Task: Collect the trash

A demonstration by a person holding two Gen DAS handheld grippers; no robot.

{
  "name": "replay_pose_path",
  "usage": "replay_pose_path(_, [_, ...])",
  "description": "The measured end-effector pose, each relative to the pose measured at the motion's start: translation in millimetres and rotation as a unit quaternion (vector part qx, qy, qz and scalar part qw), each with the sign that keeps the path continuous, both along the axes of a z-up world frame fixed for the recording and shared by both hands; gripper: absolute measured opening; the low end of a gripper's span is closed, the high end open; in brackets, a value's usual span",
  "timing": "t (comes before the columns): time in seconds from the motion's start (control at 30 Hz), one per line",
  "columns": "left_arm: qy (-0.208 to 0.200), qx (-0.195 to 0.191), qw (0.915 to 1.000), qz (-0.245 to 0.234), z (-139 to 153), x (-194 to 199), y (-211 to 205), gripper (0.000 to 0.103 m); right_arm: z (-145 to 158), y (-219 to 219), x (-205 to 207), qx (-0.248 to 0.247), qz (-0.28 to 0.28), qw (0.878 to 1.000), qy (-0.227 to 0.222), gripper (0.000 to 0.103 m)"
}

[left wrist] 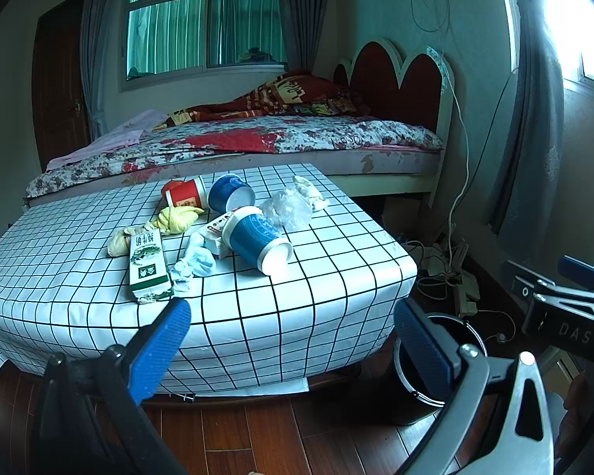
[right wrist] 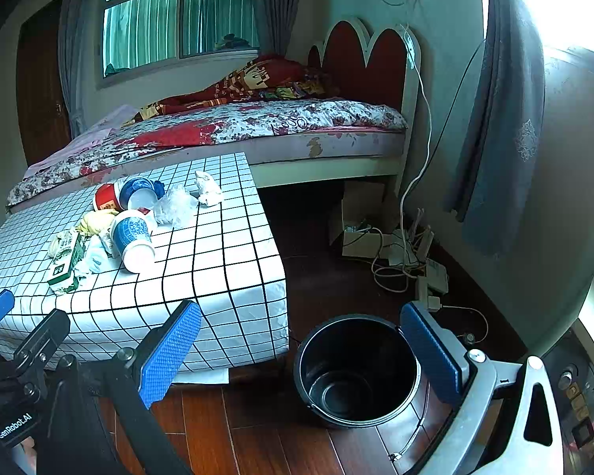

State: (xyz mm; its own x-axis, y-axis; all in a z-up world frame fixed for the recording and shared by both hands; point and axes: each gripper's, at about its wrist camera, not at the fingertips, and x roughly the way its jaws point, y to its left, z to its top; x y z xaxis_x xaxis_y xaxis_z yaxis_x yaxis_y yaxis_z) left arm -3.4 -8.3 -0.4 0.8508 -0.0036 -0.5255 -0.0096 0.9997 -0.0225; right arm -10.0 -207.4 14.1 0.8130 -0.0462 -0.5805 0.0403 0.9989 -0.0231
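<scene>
bin [right wrist: 356,372] interior (right wrist only), trash on table [left wrist: 316,277], both jaws wide, empty

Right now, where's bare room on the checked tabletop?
Free: the right strip between the near blue paper cup and the table's right edge, plus the far-left area beyond the green-and-white carton. Crowded: the centre cluster around the clear plastic wrap.

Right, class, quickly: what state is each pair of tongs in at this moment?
Left tongs: open, holding nothing, facing the checked table.
Right tongs: open, holding nothing, above the black bin.
</scene>
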Motion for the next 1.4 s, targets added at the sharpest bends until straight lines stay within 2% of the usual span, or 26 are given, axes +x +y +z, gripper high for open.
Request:
replay_pose_path(1.07, [0.004, -0.002, 1.0, 0.003, -1, 1, 1, 0.102, -3, 7, 3, 0.004, 0.012, 1.0, 0.006, 0.102])
replay_pose_path(1.3, [0.005, 0.009, 0.9995, 0.03, -9, 10, 23, 0.102, -12, 19, 12, 0.011, 0.059, 0.998, 0.011, 0.102])
replay_pose_path(1.4, [0.024, 0.009, 0.9984, 0.051, -21, 19, 45, 0.103, -20, 31, 23, 0.01, 0.084, 0.996, 0.016, 0.102])
